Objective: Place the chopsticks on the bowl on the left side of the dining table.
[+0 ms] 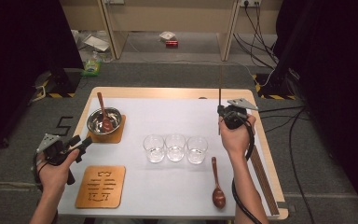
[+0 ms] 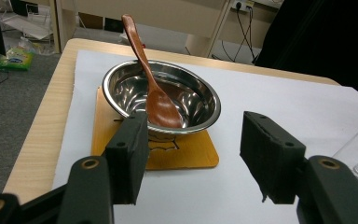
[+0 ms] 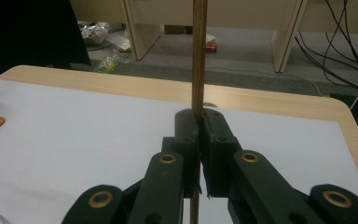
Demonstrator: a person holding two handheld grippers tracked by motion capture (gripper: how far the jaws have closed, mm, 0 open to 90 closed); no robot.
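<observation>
One chopstick (image 3: 198, 56) in right gripper (image 3: 199, 122)

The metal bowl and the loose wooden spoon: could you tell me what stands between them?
In the high view, three empty glasses stand in a row between the bowl and the loose spoon.

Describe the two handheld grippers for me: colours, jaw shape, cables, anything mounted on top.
Both are black. The left gripper carries a grey three-cornered plate on top, as does the right gripper. A black cable trails from the right one along the bare forearm; both forearms are sleeveless. In the gripper views, each has two blocky black jaws with flat pads on linkage arms pinned with brass-coloured rivets.
</observation>
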